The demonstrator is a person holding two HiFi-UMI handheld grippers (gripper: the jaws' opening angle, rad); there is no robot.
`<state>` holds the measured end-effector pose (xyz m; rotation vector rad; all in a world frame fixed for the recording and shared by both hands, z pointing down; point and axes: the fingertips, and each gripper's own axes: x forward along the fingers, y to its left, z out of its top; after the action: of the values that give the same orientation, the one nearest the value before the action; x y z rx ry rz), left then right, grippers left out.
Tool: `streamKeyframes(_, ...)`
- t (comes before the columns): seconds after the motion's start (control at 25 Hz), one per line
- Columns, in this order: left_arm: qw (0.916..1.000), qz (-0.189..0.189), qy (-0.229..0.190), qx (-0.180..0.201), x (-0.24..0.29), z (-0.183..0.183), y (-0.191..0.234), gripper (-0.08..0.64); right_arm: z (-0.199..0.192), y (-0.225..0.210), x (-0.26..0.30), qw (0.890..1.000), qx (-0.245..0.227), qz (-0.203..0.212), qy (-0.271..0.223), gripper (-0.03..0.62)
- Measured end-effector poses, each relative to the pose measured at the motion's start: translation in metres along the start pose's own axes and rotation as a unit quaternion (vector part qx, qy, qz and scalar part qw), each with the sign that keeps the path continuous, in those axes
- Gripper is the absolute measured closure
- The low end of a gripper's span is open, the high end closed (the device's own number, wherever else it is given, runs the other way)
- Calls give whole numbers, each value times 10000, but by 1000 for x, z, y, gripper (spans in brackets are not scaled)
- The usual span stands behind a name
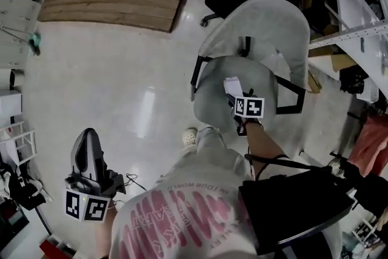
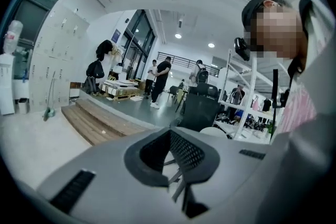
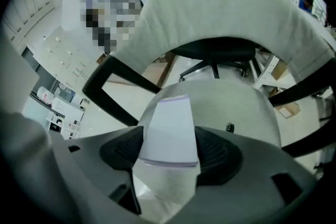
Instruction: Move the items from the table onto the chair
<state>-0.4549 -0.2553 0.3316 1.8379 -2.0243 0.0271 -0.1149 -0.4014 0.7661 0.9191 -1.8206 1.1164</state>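
While the right gripper (image 3: 169,150) hangs over the grey chair (image 3: 247,107), its 2 fingers (image 3: 220,152) stand wide apart, clamped on a white notepad (image 3: 170,131) just above the seat. Well apart, the left gripper (image 2: 170,136) hovers over the floor (image 1: 121,82), fingers together, holding nothing.

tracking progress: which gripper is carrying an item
The right gripper, clamping a flat white rectangular packet over the grey padded chair; the left gripper is shut and empty.

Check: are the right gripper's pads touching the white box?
Touching. In the right gripper view, the right gripper's pads press both sides of the white box, above the chair seat.
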Motion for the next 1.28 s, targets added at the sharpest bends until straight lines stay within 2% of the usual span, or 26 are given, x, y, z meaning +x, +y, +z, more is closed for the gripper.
streamKeyframes(0.24, 9987, 413, 286, -8, 32, -17, -6, 552, 11, -16, 36, 9995, -172, -59, 262, 272)
streamKeyframes(0.4, 9982, 485, 357, -70, 56, -18, -14, 552, 10, -23, 53, 9968, -119, -64, 786, 272)
streamKeyframes(0.52, 9975, 463, 517, -122, 69, -22, -18, 552, -8, -24, 60, 9911, -348, -151, 1274, 273)
streamKeyframes(0.6, 9971, 412, 638, -100, 74, -25, -23, 552, -21, -25, 63, 9878, -269, -183, 1523, 273)
streamKeyframes(0.76, 9971, 242, 721, -73, 80, -31, -33, 552, -26, -24, 67, 9863, 168, -147, 1636, 272)
streamKeyframes(0.88, 9969, 6, 776, -158, 91, -35, -38, 552, -29, -13, 66, 9860, 229, 80, 1652, 263)
streamKeyframes(1.0, 9958, -377, 832, -108, 103, -38, -45, 552, -22, -12, 56, 9893, 507, 244, 1346, 229)
streamKeyframes(1.12, 9944, -708, 780, -122, 107, -46, -51, 552, -7, -17, 34, 9896, 1221, 466, 608, 218)
streamKeyframes(1.2, 9925, -987, 692, -187, 107, -52, -53, 552, 11, -26, 7, 9800, 1882, 608, -222, 219)
streamKeyframes(1.28, 9890, -1339, 587, -231, 105, -57, -56, 552, 35, -36, -31, 9582, 2451, 801, -1239, 221)
